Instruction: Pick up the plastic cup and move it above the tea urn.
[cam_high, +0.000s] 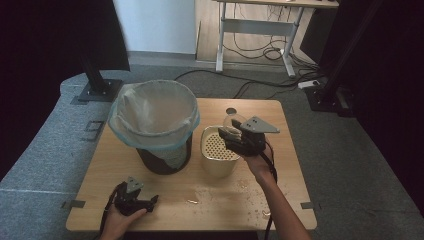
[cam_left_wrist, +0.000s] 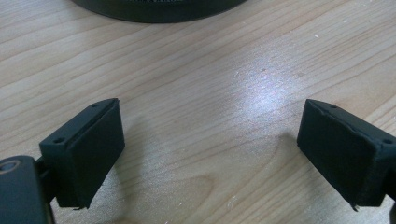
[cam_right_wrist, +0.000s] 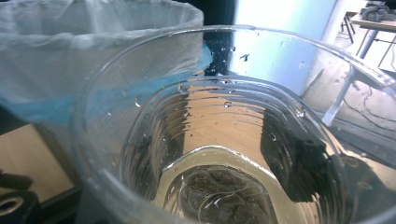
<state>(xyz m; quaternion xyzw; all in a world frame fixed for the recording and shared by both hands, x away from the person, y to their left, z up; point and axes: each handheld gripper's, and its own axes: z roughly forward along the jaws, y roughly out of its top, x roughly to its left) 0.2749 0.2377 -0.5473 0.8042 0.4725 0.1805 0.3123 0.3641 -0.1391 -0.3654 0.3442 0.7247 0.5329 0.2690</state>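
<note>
- The right gripper (cam_high: 234, 134) is clamped on a clear plastic cup (cam_high: 234, 121), held tilted above the table (cam_high: 285, 150) just right of centre.
- In the right gripper view the clear plastic cup (cam_right_wrist: 224, 140) takes up most of the frame, its mouth facing the camera; water droplets cling to the inside wall, and a pale liquid with a dark, lumpy mass (cam_right_wrist: 224, 196) sits at the bottom.
- One black jaw shows through the cup wall at about 4 o'clock in that view.
- Below the cup stands a cream container (cam_high: 219, 150) with a perforated strainer insert, at the 3 o'clock side of the bin.
- The black waste bin (cam_high: 162, 160), lined with a pale blue-edged plastic bag (cam_high: 152, 112), stands left of centre on the table; in the right gripper view the bag (cam_right_wrist: 70, 42) lies at 10 o'clock behind the cup.
- The left gripper (cam_high: 147, 201) rests low at the near left of the table, at 7 o'clock from the bin, its jaws spread wide with nothing between them.
- In the left gripper view the two black pads (cam_left_wrist: 88, 149) flank bare wood grain, and the dark base of the bin (cam_left_wrist: 159, 8) sits at 12 o'clock.
- Small crumbs and wet spots (cam_high: 245, 192) are scattered on the table near the right forearm.
</note>
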